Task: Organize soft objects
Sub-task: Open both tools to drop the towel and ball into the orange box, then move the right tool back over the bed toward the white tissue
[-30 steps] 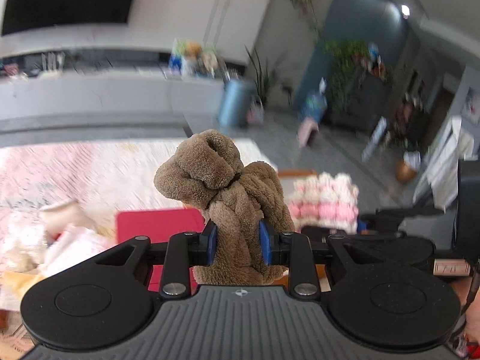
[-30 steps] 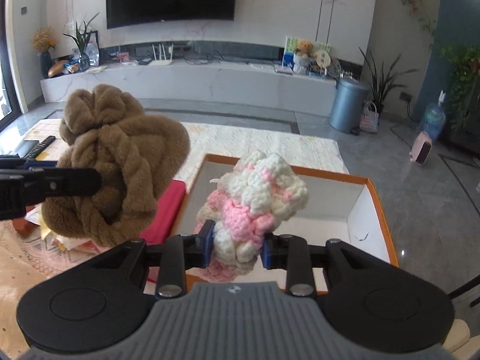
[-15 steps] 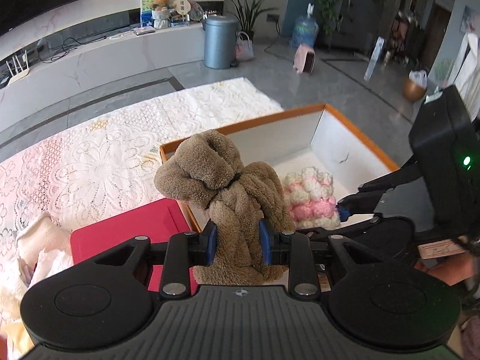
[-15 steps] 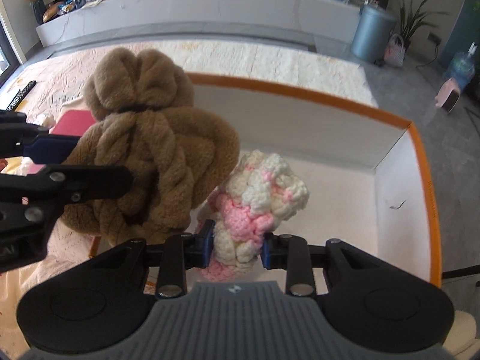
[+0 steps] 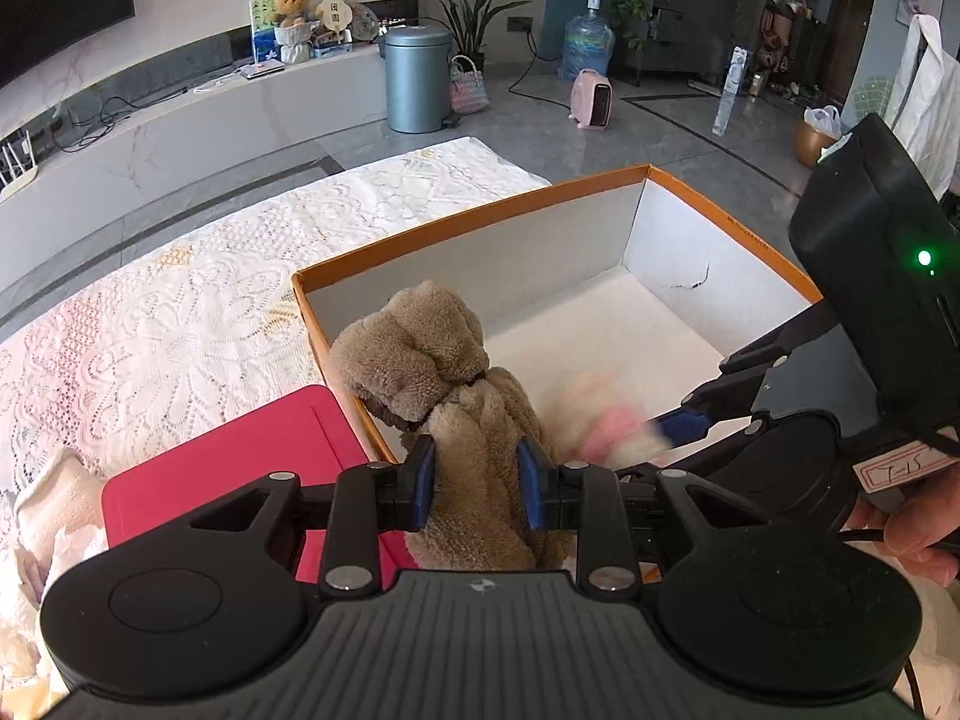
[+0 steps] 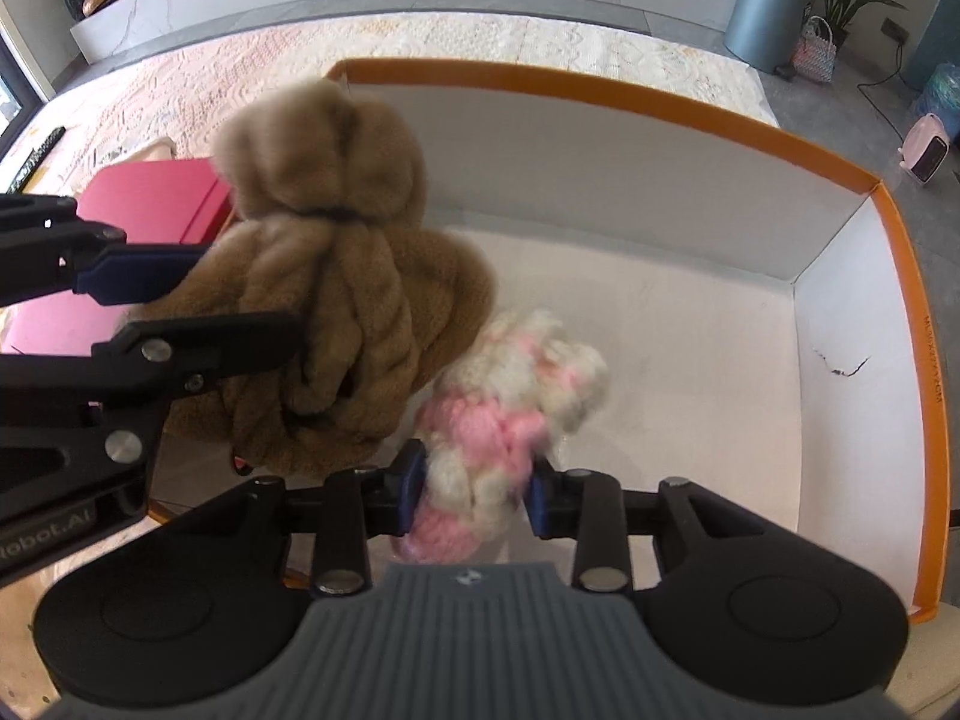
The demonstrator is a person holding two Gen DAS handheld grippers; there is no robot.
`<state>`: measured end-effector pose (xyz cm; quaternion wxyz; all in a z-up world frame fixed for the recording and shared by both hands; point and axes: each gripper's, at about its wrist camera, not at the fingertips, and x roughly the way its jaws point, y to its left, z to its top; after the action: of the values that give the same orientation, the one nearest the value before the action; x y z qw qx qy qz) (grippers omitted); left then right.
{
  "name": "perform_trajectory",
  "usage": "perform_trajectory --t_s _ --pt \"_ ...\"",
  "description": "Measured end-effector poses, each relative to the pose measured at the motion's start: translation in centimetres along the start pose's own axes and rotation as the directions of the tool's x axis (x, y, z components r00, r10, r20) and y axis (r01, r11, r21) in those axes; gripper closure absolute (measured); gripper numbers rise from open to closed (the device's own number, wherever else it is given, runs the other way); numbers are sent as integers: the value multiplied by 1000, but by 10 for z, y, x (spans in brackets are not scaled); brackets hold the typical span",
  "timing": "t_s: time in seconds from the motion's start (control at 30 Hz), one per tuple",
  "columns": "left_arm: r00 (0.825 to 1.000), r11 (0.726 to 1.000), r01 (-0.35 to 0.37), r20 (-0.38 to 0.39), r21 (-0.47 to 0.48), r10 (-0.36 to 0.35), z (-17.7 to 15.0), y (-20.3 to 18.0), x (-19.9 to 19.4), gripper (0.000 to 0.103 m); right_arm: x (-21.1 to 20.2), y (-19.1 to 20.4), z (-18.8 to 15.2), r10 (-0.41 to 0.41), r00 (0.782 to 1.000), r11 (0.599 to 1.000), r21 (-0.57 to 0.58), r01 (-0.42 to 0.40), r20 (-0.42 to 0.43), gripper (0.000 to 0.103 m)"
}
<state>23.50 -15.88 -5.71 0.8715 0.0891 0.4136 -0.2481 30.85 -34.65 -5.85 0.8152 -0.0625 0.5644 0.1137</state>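
Brown plush, a twisted fleecy bundle tied off near its top, sits clamped between the blue pads of the left hand-held gripper, hanging low centre of the left wrist view, right at the near left corner of the orange-rimmed cardboard box. Not yet released. Pink-and-white crocheted yarn piece, low centre of the right wrist view, lies between the pads of the right hand-held gripper, jaws opening at this moment; pads look close to the yarn, though blur leaves contact uncertain. Seems down on or just above the white box floor.

Judging progress: both soft items brought to the box, neither clearly let go; box otherwise bare inside. Still out on the lace-covered table: cream cloths at the lower left edge, beside a red flat case. Likely more to collect.

Left wrist view alone shows those leftover cloths, the person's fingers at the lower right, and the right tool's black body with a green light. Yarn piece there only a pink smear. Right wrist view alone shows the whole box floor, a small tear in its right wall, and the brown bundle's braided side overhanging the box's left wall, touching or just beside the yarn.
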Motion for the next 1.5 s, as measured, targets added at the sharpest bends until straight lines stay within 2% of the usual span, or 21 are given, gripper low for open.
perform_trajectory --t_s 0.03,0.17,0.2,0.3,0.37,0.43,0.6,0.73,0.8,0.9,0.97,1.07,1.13,1.23,1.33,1.43,1.5 --pt "1000 1000 2 1 2 -2 0 0 -1 70 -1 0 0 -3 1000 1000 -3 3 4 68" --pt "1000 1000 6 7 -9 -5 2 2 -3 70 -8 6 -4 -38 999 999 -36 39 19 52" --pt "1000 1000 5 15 -13 -5 2 2 -5 70 -11 7 -4 -46 999 998 -44 47 24 51" --pt "999 1000 -22 47 -9 22 3 2 -13 70 -22 9 -6 -74 996 995 -61 76 46 36" --pt "998 1000 -16 58 -14 17 3 3 -20 63 -31 10 -7 -98 993 993 -65 102 68 27" --pt "997 1000 -17 68 -20 19 6 5 -25 46 -38 8 -8 -110 990 991 -61 115 83 23" --pt "994 999 -21 105 -33 24 7 10 -41 43 -54 10 -14 -134 985 989 -47 139 110 19" --pt "988 998 -4 152 -60 13 1 13 -62 43 -73 20 -27 -155 971 986 -31 163 180 18" --pt "984 997 -1 180 -77 14 -5 15 -74 43 -83 26 -36 -170 958 984 -19 179 233 18" --pt "972 995 -6 235 -95 28 -17 18 -94 43 -96 45 -52 -196 925 979 13 202 326 16" --pt "962 994 -18 268 -104 45 -28 20 -106 43 -103 54 -65 -187 904 981 31 190 384 16" --pt "950 991 -43 303 -130 81 -47 22 -121 44 -109 73 -84 -185 887 982 59 177 423 16" --pt "946 986 -60 305 -157 107 -60 26 -128 49 -111 85 -94 -180 888 984 68 166 423 16" --pt "939 977 -76 315 -201 138 -78 33 -139 50 -115 99 -107 -150 892 986 127 106 427 16" --pt "932 967 -91 321 -239 167 -98 41 -149 54 -117 116 -121 -133 883 983 173 60 450 15" --pt "926 952 -127 311 -279 214 -115 53 -159 66 -116 138 -133 -141 871 982 177 64 470 15" --pt "921 939 -152 301 -307 248 -127 61 -164 69 -113 156 -140 -154 863 984 154 90 481 15"
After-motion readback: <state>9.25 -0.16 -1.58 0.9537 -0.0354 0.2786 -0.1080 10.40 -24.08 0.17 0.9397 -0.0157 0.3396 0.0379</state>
